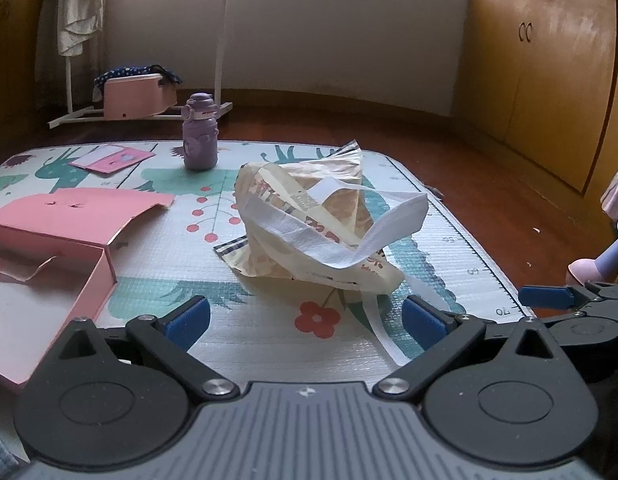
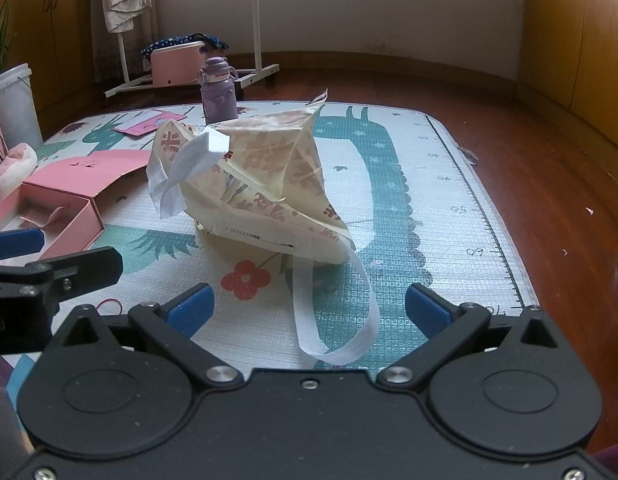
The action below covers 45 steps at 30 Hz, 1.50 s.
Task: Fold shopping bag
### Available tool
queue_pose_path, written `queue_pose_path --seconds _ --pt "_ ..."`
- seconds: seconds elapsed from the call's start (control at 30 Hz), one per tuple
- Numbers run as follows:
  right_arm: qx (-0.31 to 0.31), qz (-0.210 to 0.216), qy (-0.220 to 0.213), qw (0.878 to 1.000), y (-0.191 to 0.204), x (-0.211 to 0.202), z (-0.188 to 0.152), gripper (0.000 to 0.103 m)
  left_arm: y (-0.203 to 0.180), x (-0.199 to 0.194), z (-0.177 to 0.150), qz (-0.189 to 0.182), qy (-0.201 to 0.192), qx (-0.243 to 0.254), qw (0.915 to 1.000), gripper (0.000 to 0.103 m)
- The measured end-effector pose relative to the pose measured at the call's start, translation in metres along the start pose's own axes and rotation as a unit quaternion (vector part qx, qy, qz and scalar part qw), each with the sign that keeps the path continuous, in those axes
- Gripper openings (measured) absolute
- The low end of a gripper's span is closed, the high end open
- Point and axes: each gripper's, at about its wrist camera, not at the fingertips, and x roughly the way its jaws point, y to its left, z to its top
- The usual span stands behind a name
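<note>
Item 1. Pink box [image 1: 49, 240], lid open, far left on the play mat [image 1: 249, 300]; well apart from the bag.

Item 2. Left tool [image 1: 305, 320], fingers spread wide, holding nothing, hovering low at the mat's near edge.

Item 3. Purple bottle [image 1: 200, 138], upright at the mat's far side, behind and left of the bag.

Item 4. Shopping bag [image 1: 309, 224], cream with printed characters, crumpled in a loose heap near the mat's middle, unfolded. One white handle [image 1: 329, 236] loops over its top; a second handle [image 2: 333, 320] trails from the bag's near edge toward the tools. The heap shows no clear long axis.

Item 5. Right tool [image 2: 307, 316], fingers likewise spread and empty; the trailing handle's loop lies just ahead, roughly between its fingers.

Judgement: the bag lies straight ahead of both tools; the right tool appears nearer the trailing handle, so a first grasp there seems likeliest. Folding not yet begun.
</note>
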Motion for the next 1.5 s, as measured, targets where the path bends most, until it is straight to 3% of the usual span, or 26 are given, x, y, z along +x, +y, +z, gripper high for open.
queue_pose_path --seconds 1.03,1.2,1.3,1.43,1.5 --pt "-0.005 0.001 0.008 1.0 0.008 0.003 0.001 0.103 0.006 0.004 -0.006 -0.007 0.007 -0.012 0.9999 0.103" --pt "-0.011 0.024 -0.009 1.0 0.008 0.004 -0.001 0.103 0.02 0.008 -0.008 -0.01 0.009 -0.048 0.9987 0.103" --pt "-0.01 0.043 -0.014 0.999 0.004 0.005 0.0 0.103 0.031 0.012 -0.009 -0.032 0.019 -0.074 0.9966 0.103" --pt "0.015 0.07 -0.018 0.997 -0.006 0.004 0.005 0.103 0.041 0.007 -0.006 -0.028 -0.027 -0.102 0.994 0.103" --pt "0.037 0.09 -0.011 0.995 -0.012 0.004 0.013 0.103 0.041 0.005 -0.003 -0.008 -0.062 -0.085 0.9945 0.103"
